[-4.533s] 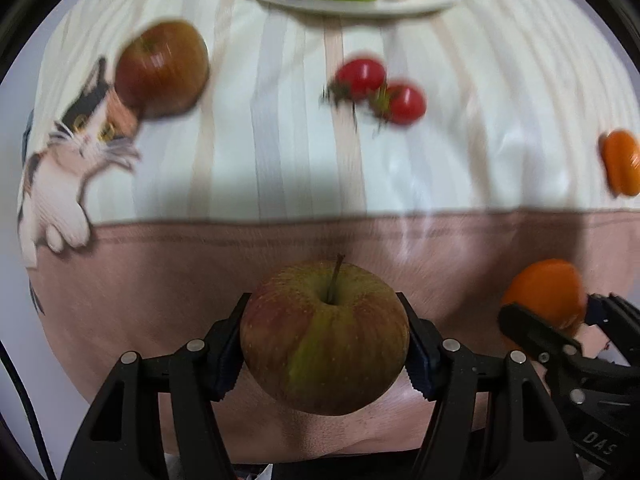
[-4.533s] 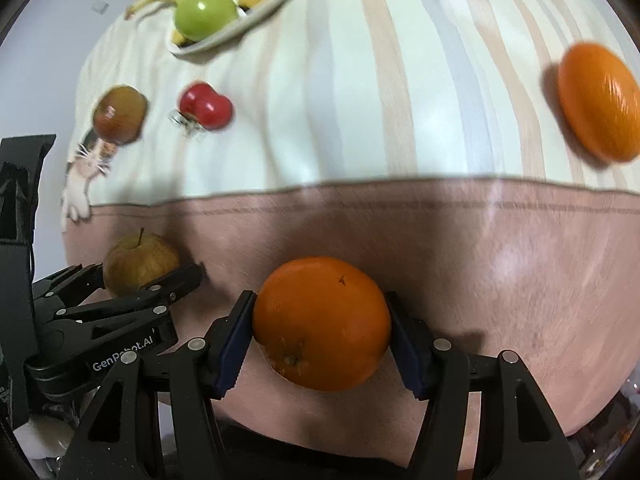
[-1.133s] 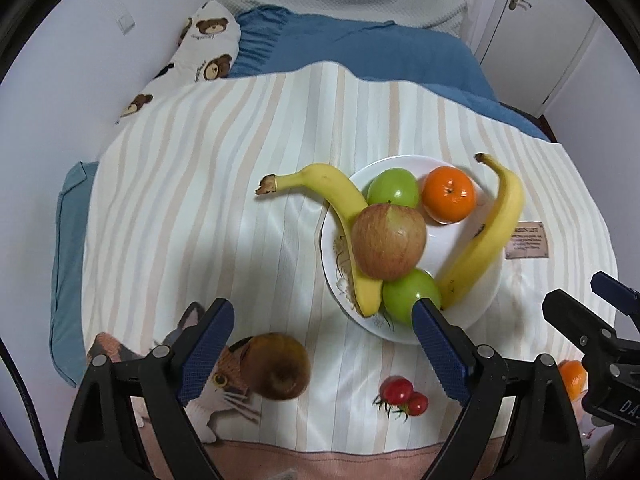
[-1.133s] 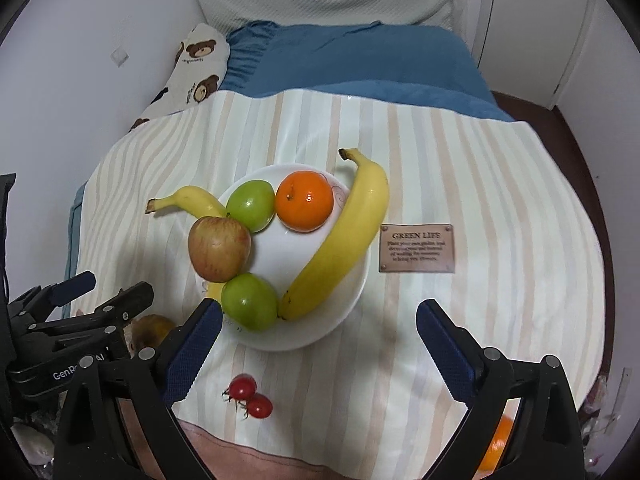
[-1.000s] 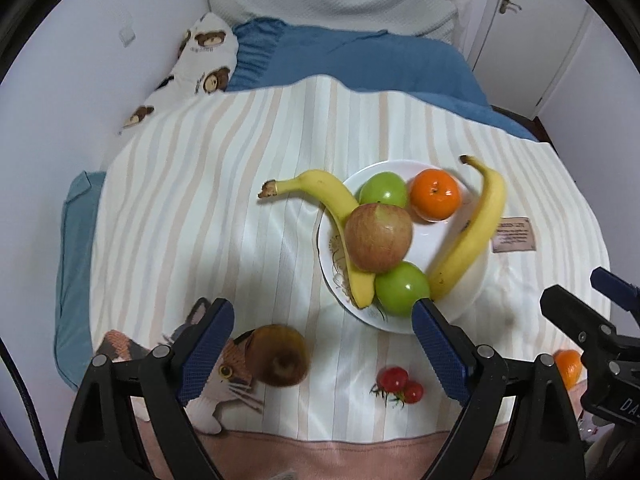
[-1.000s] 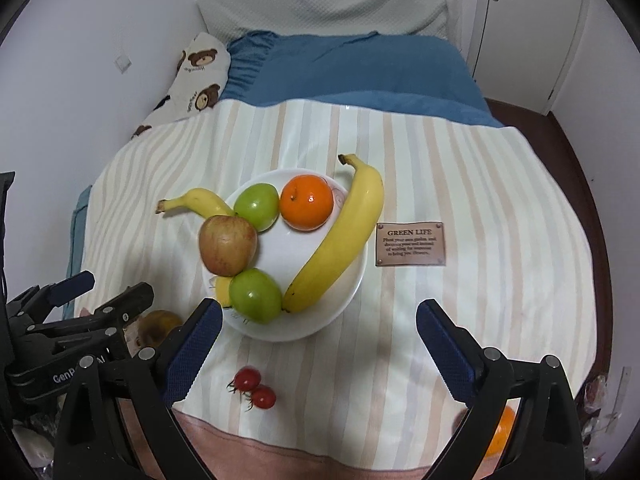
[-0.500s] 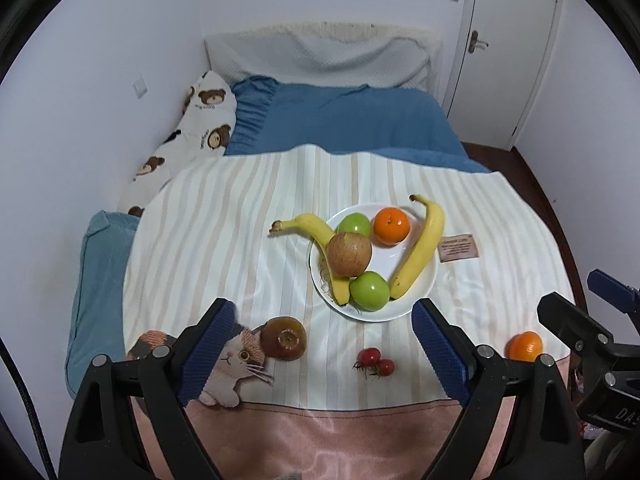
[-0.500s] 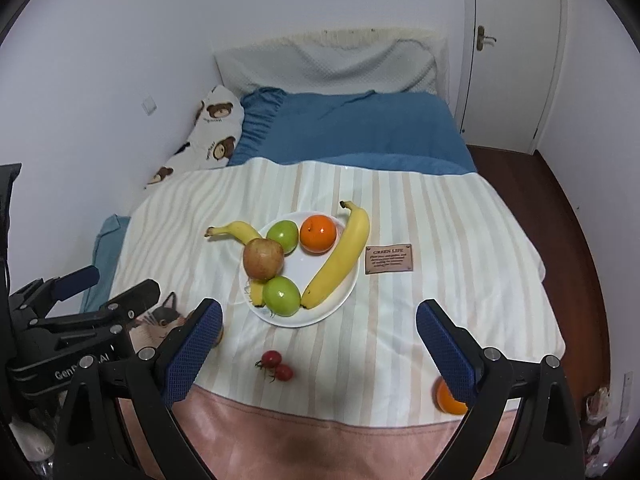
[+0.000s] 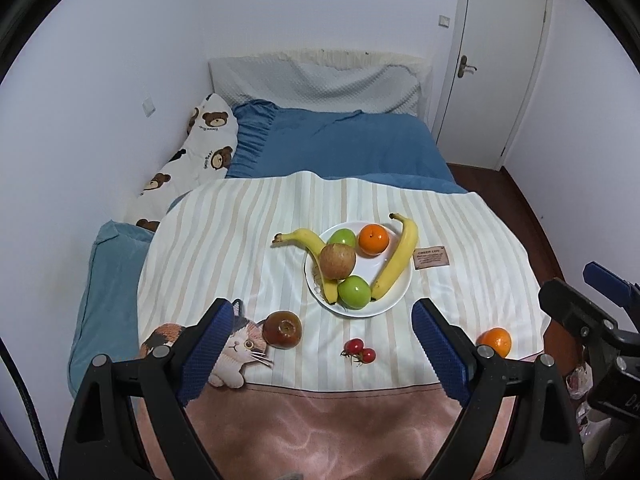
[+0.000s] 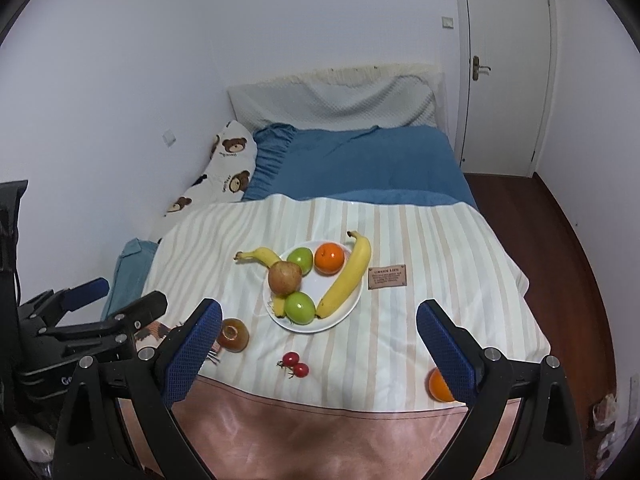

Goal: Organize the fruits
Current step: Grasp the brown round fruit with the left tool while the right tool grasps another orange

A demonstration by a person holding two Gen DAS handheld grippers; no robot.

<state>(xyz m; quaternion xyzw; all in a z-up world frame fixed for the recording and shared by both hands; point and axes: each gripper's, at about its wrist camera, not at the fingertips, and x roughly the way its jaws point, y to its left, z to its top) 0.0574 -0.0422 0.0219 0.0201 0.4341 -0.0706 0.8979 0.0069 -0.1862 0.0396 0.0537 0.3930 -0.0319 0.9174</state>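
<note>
left wrist view shows the left gripper [image 9: 320,344] held high over the near edge of the bed, its blue-padded fingers [image 9: 206,346] spread wide with nothing between them. right wrist view shows the right gripper [image 10: 320,344] likewise spread and empty; its right finger hides part of a loose orange [image 10: 438,386] near the right edge of the striped blanket [image 10: 420,320].

just beyond the left gripper a dark red apple [image 9: 282,329] sits on the blanket beside a printed cat [image 9: 240,350], whose body the left finger partly covers. two cherry tomatoes [image 9: 359,352] lie touching each other, near and a little right of the apple; their stems are too small to make out.

farther in, a white plate [image 9: 394,300] holds a russet apple [image 9: 337,261], two green apples [image 9: 354,292], an orange [image 9: 373,239] and a long banana [image 9: 396,262]. a second banana [image 9: 308,242] hangs over the plate's left rim, its near end tucked under the russet apple. a brown label [image 9: 431,258] lies right of the plate; its small print is hard to read in this view.
</note>
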